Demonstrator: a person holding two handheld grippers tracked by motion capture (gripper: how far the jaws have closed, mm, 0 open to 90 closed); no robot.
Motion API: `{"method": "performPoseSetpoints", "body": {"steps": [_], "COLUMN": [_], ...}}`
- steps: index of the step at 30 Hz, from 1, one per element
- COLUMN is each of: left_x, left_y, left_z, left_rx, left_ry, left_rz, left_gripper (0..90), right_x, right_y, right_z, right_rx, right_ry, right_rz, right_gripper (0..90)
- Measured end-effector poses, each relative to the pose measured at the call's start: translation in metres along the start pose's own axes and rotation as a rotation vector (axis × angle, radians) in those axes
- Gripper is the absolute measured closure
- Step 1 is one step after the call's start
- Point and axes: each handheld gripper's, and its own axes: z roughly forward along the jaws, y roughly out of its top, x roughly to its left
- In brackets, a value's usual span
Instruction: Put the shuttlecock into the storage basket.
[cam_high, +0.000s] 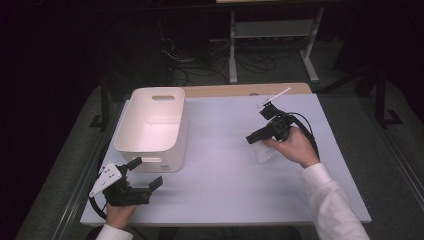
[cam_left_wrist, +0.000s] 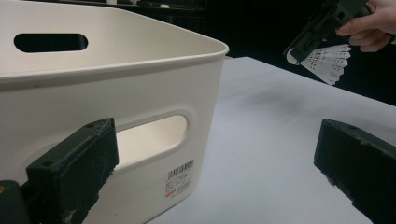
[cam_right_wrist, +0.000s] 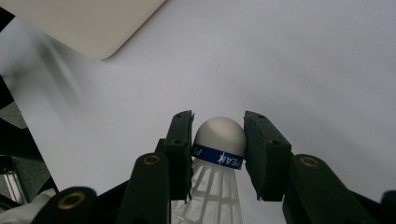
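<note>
Gripping a white shuttlecock (cam_right_wrist: 218, 156), your right gripper (cam_right_wrist: 218, 154) had both jaws pressed on the cork w/ the blue band, skirt trailing back toward your hand. It was held up off the white table (cam_high: 225, 170), right of center, well apart from the white storage bin (cam_high: 152, 127). Your left gripper (cam_high: 145, 172) sat low at the table's front-left corner, just in front of the bin's label side, jaws wide apart w/ nothing between them.
</note>
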Motion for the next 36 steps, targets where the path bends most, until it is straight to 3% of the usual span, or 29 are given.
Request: {"method": "performPoseSetpoints", "body": {"steps": [22,36], "left_x": [0.0,-0.001], "left_y": [0.0,0.0], "left_z": [0.0,0.0], "left_rx": [-0.002,-0.003], "left_ry": [-0.001,-0.001], "left_rz": [0.002,0.0], "left_gripper": [0.0,0.0], "right_x": [0.017,0.028], "right_y": [0.023,0.037], "right_z": [0.0,0.004], "right_rx": [-0.04,-0.047], "right_ry": [0.041,0.039], "right_rz": [-0.049,-0.082], "right_gripper": [62.3,62.3]}}
